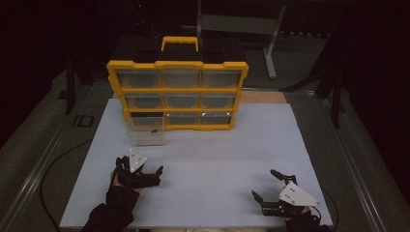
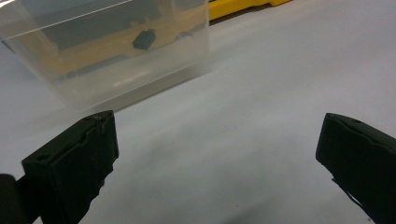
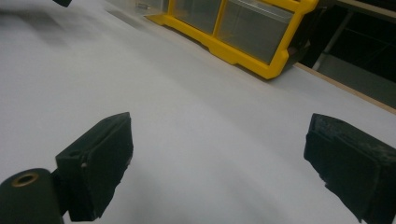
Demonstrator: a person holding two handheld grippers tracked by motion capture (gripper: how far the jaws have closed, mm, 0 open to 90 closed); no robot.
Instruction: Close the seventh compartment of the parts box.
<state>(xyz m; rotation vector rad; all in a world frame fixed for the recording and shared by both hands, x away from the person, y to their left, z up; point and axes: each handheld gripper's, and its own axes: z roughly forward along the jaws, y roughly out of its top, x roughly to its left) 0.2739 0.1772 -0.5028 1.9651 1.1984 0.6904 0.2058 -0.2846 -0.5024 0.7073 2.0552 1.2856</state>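
Left gripper (image 1: 140, 170) sits lower left of the high view on the white board (image 1: 217, 159), jaws spread wide with nothing between them, gloved hand (image 1: 126, 180) gripping from below frame. Right gripper (image 1: 270, 186) is lower right, jaws likewise parted and empty, angled up-left. Yellow drawer cabinet (image 1: 178, 89) stands upper centre; its bottom-left clear drawer (image 1: 146, 129) is pulled out onto the board (small dark item (image 2: 144, 38) inside, can't identify it), just above the left gripper.
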